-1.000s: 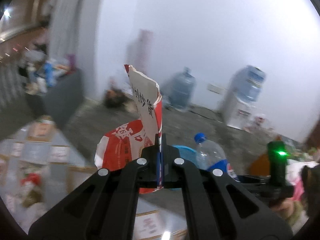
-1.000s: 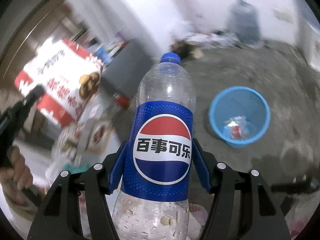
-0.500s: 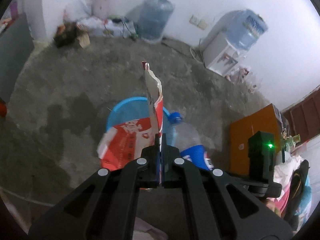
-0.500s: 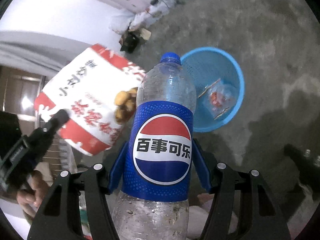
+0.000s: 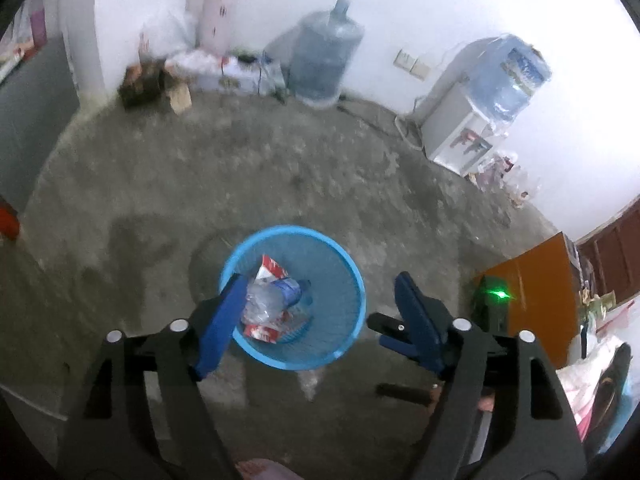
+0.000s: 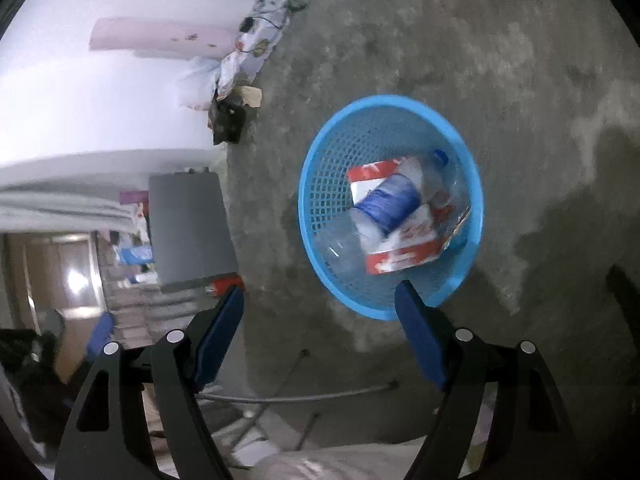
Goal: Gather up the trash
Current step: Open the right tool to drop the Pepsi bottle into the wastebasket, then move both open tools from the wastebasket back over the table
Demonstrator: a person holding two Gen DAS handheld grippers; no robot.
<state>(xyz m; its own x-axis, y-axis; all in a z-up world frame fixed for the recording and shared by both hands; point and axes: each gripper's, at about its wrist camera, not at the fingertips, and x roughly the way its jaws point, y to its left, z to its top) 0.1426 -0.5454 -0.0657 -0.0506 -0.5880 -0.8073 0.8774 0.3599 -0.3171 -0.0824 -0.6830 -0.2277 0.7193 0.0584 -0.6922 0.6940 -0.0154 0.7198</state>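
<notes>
Left gripper [image 5: 320, 312] spread wide, empty. Right gripper [image 6: 320, 336] also spread, empty. Bottle [image 6: 394, 202] and red-white carton [image 6: 400, 254] lay inside blue basket [image 6: 320, 160]. Drop seemingly done; other trash not visible.

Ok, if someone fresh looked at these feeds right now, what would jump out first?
The bright blue basket on the grey concrete floor, with a Pepsi bottle and a red-and-white snack bag lying inside. Next, both grippers hang open and empty above it: left gripper, right gripper.
</notes>
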